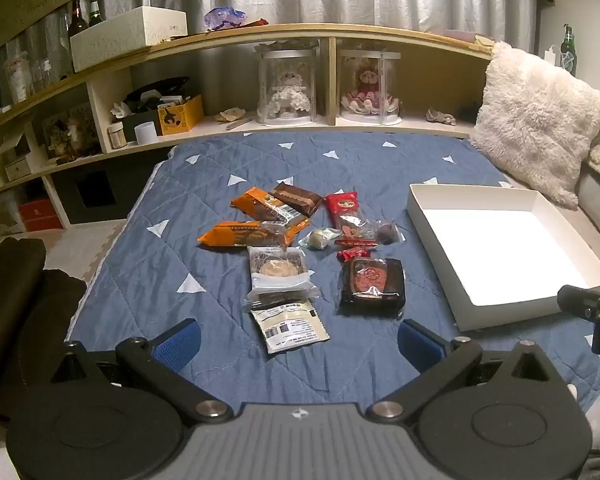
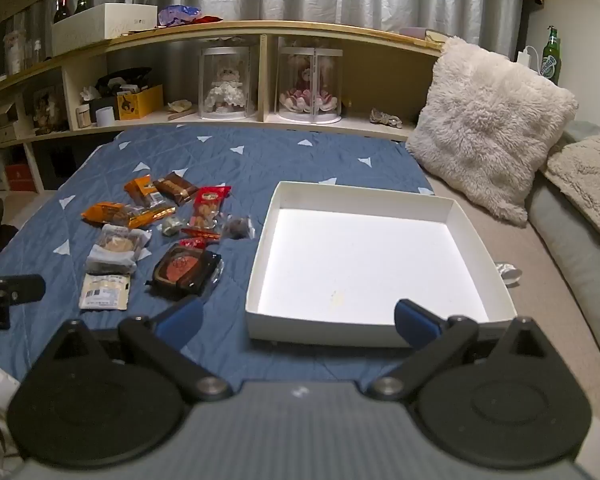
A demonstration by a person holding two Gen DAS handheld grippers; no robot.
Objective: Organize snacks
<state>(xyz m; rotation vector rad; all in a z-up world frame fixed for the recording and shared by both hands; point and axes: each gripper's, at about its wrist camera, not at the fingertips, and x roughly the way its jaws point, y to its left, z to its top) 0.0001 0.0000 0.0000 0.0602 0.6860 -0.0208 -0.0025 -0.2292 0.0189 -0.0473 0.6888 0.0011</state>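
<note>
Blue-padded left gripper (image 1: 298,338) fingers wide apart, holding nothing; right gripper (image 2: 298,322) same, above quilt (image 2: 228,160).

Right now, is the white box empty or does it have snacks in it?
Empty: the white box shows only its bare floor, and every snack packet lies on the blue quilt.

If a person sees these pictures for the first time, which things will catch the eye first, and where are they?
The bright, empty white box stands out first, lying on the right part of the blue quilt. Next comes the cluster of wrapped snacks scattered to its left on the same quilt, orange, red and dark packets together. Behind, two dolls in clear cases stand on the lower shelf, with a fluffy white pillow at the right.
</note>
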